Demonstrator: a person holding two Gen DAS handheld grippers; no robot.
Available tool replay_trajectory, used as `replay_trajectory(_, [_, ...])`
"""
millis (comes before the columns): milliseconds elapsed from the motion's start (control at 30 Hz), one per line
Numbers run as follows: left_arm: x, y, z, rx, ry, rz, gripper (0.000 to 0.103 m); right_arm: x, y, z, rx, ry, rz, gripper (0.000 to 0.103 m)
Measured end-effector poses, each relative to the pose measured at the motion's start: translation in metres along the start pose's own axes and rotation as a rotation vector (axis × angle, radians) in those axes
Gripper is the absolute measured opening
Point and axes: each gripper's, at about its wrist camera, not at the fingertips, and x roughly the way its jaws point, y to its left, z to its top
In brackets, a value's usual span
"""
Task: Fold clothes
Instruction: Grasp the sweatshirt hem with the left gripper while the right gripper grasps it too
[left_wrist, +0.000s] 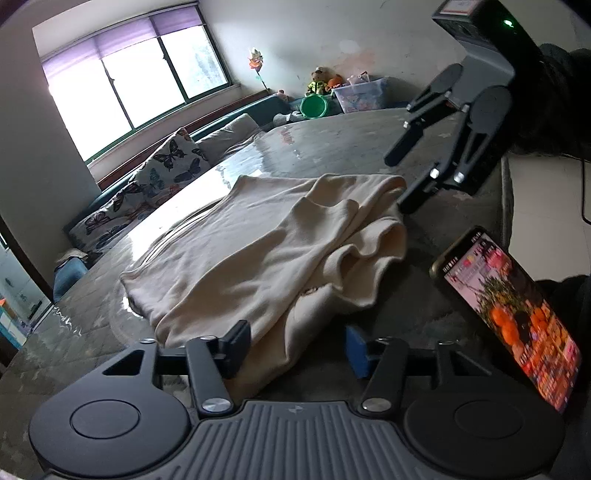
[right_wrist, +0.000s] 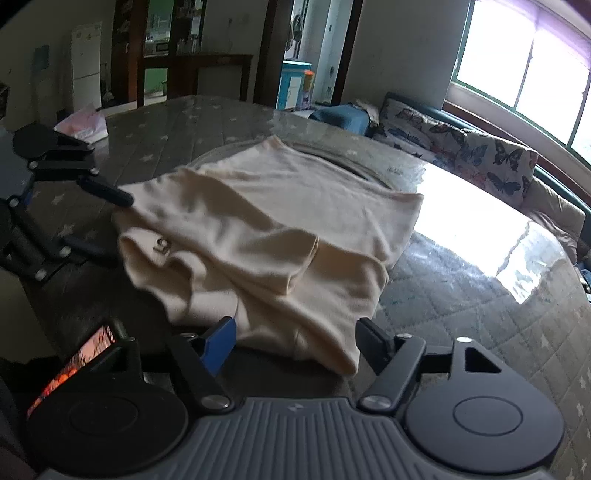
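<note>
Presently both grippers, left gripper (left_wrist: 295, 349) and right gripper (right_wrist: 297, 341), straddle the cream garment's (left_wrist: 266, 236) near edge on the worktop (right_wrist: 461, 295), jaws apart, cloth between, ungripped.

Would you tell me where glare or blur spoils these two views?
Left wrist view: the window is blown out and glare streaks the glossy table. Right wrist view: a white glare patch on the table; the cream garment looks softly blurred.
</note>
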Motion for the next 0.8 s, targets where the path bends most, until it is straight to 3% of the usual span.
replay_trajectory(33, [0.002, -0.001, 0.001, 0.005, -0.004, -0.003, 0.046, 0.0, 0.001, -0.001, -0.009, 0.001, -0.003, 0.07])
replay_trajectory(100, [0.005, -0.002, 0.002, 0.017, -0.012, -0.008, 0.029, -0.001, 0.003, -0.002, -0.033, 0.005, -0.003, 0.069])
replay_trajectory(233, [0.004, -0.001, 0.004, 0.009, -0.036, -0.008, 0.011, -0.002, 0.009, -0.003, -0.095, -0.001, -0.006, 0.069])
replay_trajectory(567, [0.0, 0.03, 0.025, -0.116, -0.089, 0.007, 0.009, 0.012, 0.033, 0.0, -0.223, -0.058, 0.011, 0.067])
replay_trajectory(700, [-0.002, 0.039, 0.028, -0.153, -0.098, -0.001, 0.009, 0.022, 0.03, 0.004, -0.199, -0.059, 0.011, 0.046])
replay_trajectory(800, [-0.007, 0.038, 0.025, -0.163, -0.101, -0.007, 0.009, 0.023, 0.025, 0.005, -0.163, -0.067, 0.04, 0.019])
